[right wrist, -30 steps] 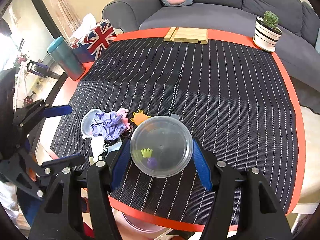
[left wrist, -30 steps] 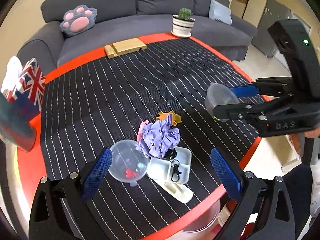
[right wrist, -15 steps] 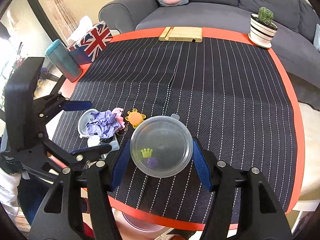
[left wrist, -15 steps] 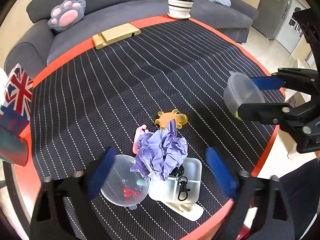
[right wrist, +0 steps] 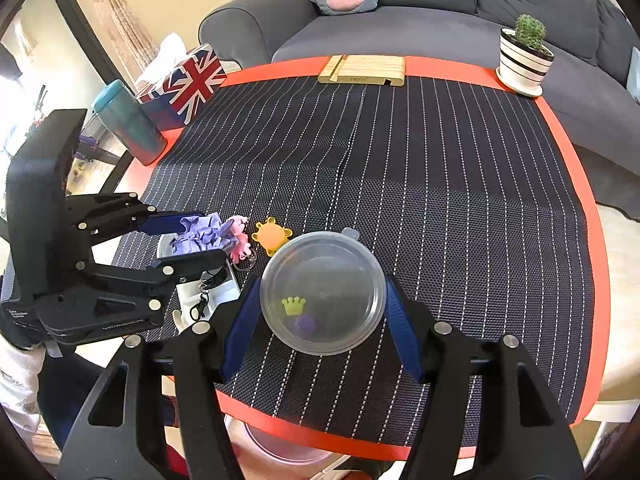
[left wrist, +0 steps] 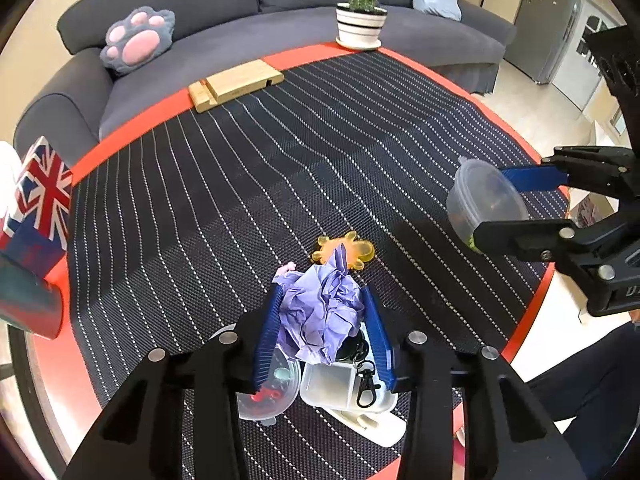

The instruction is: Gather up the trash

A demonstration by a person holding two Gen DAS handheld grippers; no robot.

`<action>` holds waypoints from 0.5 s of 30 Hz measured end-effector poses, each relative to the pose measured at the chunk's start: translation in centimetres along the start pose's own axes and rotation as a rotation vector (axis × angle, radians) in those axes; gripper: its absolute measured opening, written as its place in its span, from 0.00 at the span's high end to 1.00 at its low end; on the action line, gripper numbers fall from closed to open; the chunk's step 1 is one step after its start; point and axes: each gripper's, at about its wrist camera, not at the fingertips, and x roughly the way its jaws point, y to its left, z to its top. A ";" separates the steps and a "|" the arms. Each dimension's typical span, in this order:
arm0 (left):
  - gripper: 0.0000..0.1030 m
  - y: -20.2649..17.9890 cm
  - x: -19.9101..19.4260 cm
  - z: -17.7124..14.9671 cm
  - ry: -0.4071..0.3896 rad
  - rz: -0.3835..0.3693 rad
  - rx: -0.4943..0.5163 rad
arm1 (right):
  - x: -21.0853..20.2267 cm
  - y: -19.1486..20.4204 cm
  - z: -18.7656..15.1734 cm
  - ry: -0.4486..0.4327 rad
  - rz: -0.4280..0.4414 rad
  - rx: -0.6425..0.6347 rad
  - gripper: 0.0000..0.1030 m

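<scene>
A crumpled purple paper ball [left wrist: 320, 312] lies at the near edge of the striped mat, resting on a small white compartment tray [left wrist: 336, 390]. My left gripper [left wrist: 320, 292] is closing, and its blue pads touch the paper on both sides. From the right wrist, the same gripper [right wrist: 208, 236] and paper [right wrist: 200, 232] sit at the left. My right gripper [right wrist: 323, 284] is shut on a clear round container [right wrist: 324, 292] holding a yellow crown and a purple piece, above the mat. In the left wrist view that right gripper [left wrist: 494, 204] holds the container [left wrist: 484, 196] at the right.
An orange turtle toy [left wrist: 348, 250] and a pink toy [right wrist: 238, 236] lie beside the paper. A clear round tub [left wrist: 272, 388] with a red piece and a black carabiner [left wrist: 366, 384] sit nearby. A wooden stand [right wrist: 362, 70], cactus pot [right wrist: 524, 60], flag tissue box [right wrist: 188, 84] and teal tumbler [right wrist: 128, 120] line the table edge.
My left gripper came down and forward over the purple paper, and its wide-open jaws closed in onto it. The right gripper and its container stayed still.
</scene>
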 end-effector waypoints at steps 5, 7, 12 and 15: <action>0.61 -0.4 -1.5 0.1 -0.040 -0.009 0.003 | -0.2 0.2 -0.2 0.000 -0.002 -0.011 0.41; 0.61 -0.6 -2.2 0.0 -0.054 -0.014 0.007 | -0.4 0.4 -0.5 -0.004 -0.002 -0.020 0.41; 0.61 -1.0 -4.1 -0.9 -0.091 -0.025 0.007 | -1.3 1.0 -1.3 -0.016 -0.011 -0.044 0.41; 0.61 -1.3 -5.4 -1.5 -0.119 -0.028 0.008 | -2.0 1.5 -2.1 -0.027 -0.017 -0.063 0.41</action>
